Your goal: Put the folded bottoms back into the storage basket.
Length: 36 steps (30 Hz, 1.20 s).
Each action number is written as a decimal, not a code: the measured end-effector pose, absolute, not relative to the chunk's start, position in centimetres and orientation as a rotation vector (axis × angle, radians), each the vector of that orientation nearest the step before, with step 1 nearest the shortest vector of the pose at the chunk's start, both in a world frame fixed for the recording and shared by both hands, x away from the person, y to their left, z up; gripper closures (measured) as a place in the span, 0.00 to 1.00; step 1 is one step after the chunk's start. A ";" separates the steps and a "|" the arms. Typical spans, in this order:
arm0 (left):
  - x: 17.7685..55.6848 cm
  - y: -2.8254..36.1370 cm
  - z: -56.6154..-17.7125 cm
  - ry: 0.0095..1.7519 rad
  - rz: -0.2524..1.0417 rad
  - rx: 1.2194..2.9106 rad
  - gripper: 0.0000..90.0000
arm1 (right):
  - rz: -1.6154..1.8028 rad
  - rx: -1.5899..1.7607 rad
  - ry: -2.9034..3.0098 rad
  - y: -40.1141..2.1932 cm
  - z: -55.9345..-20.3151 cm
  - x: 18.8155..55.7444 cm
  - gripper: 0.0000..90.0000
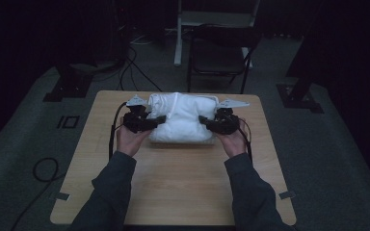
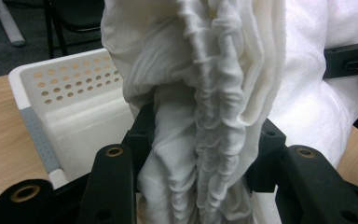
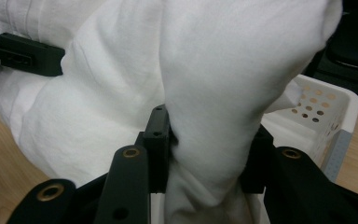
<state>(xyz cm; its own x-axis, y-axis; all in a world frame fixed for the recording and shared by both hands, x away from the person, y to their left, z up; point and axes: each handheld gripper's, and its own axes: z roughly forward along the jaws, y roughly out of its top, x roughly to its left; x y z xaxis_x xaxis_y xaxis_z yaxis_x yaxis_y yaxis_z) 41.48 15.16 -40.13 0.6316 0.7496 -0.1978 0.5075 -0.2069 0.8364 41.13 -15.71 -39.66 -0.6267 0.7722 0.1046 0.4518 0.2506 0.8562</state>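
Observation:
A bundled white cloth [image 1: 181,118] lies over a white perforated basket [image 2: 58,88] on the far middle of the wooden table [image 1: 173,183]. My left gripper [image 1: 158,120] is shut on the cloth's left end; in the left gripper view a gathered, ribbed fold of the cloth [image 2: 205,140] is pinched between the two black jaws. My right gripper [image 1: 204,121] is shut on the cloth's right end, where a thick smooth fold of the cloth [image 3: 209,154] sits between its jaws. The basket's perforated corner [image 3: 326,112] shows behind the cloth at the right.
A dark folding chair [image 1: 220,53] stands just beyond the table's far edge, next to a white stand leg [image 1: 178,33]. Cables [image 1: 135,67] run over the grey floor at the left. The near half of the tabletop is bare wood between the person's forearms.

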 end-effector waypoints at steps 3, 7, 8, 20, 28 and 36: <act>41.7 15.0 -40.2 1.006 0.316 1.872 0.61 | 1.320 1.130 2.188 -15.8 -39.7 41.3 0.70; 42.1 14.7 -40.1 1.014 0.324 1.867 0.61 | 1.321 1.147 2.176 -15.9 -39.7 41.7 0.70; 42.2 14.7 -40.1 1.016 0.325 1.868 0.61 | 1.320 1.149 2.174 -15.9 -39.7 41.8 0.70; 43.2 14.6 -40.2 1.041 0.345 1.856 0.61 | 1.311 1.169 2.166 -15.6 -39.7 43.0 0.70; 43.9 14.5 -40.3 1.051 0.354 1.866 0.61 | 1.312 1.194 2.165 -15.5 -40.1 43.6 0.71; 44.6 14.3 -40.4 1.059 0.362 1.874 0.61 | 1.310 1.213 2.161 -15.5 -40.3 44.0 0.71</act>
